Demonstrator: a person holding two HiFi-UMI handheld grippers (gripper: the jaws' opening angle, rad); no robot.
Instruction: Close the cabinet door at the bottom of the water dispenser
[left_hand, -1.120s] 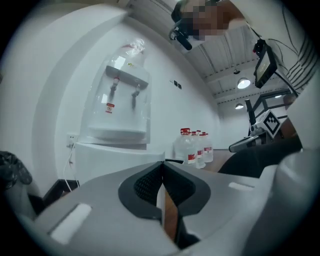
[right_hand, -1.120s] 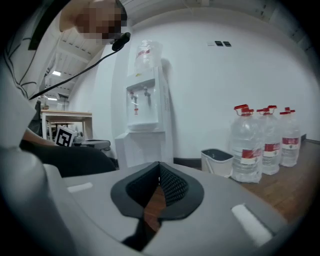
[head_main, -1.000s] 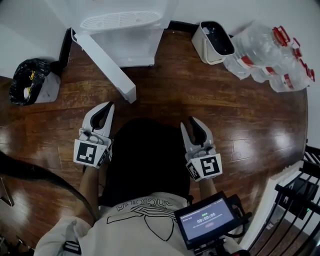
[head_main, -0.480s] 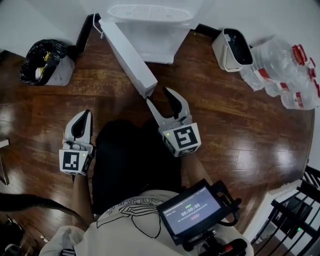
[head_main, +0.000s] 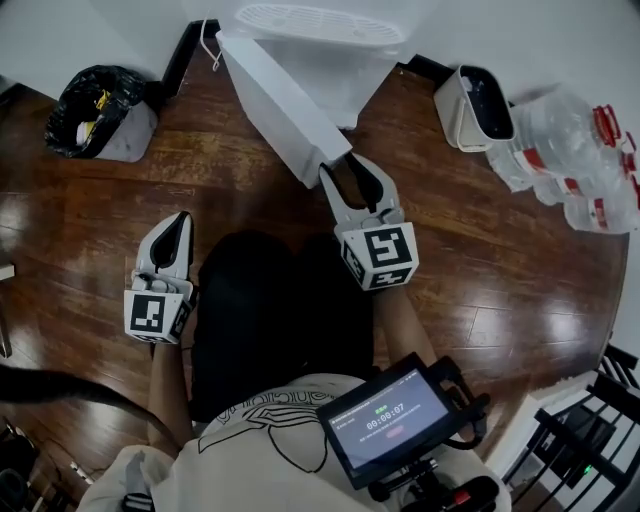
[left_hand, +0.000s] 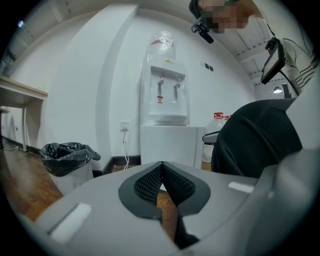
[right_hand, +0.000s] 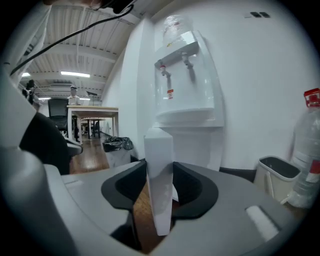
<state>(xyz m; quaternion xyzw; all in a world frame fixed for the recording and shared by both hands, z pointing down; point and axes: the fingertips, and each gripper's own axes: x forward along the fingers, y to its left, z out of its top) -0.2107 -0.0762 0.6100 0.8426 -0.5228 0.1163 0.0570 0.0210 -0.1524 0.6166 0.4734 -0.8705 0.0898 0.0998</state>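
Note:
The white water dispenser (head_main: 320, 20) stands against the wall at the top of the head view. Its bottom cabinet door (head_main: 280, 105) is swung out over the wooden floor toward me. My right gripper (head_main: 350, 170) is at the door's free end, jaws apart, one on each side of it. In the right gripper view the door's edge (right_hand: 160, 165) stands upright between the dark pads, close to both. My left gripper (head_main: 178, 222) hangs further left and nearer me, shut with nothing in it. In the left gripper view its pads (left_hand: 150, 182) meet below the dispenser (left_hand: 165, 100).
A bin lined with a black bag (head_main: 100, 110) sits left of the dispenser and a small white bin (head_main: 475, 105) to its right. Large water bottles (head_main: 570, 160) lie at the far right. A black railing (head_main: 590, 440) is at the lower right.
My right gripper has moved forward and left to the door's free end, its jaws wider than a second ago. My left gripper has shifted left and stayed shut.

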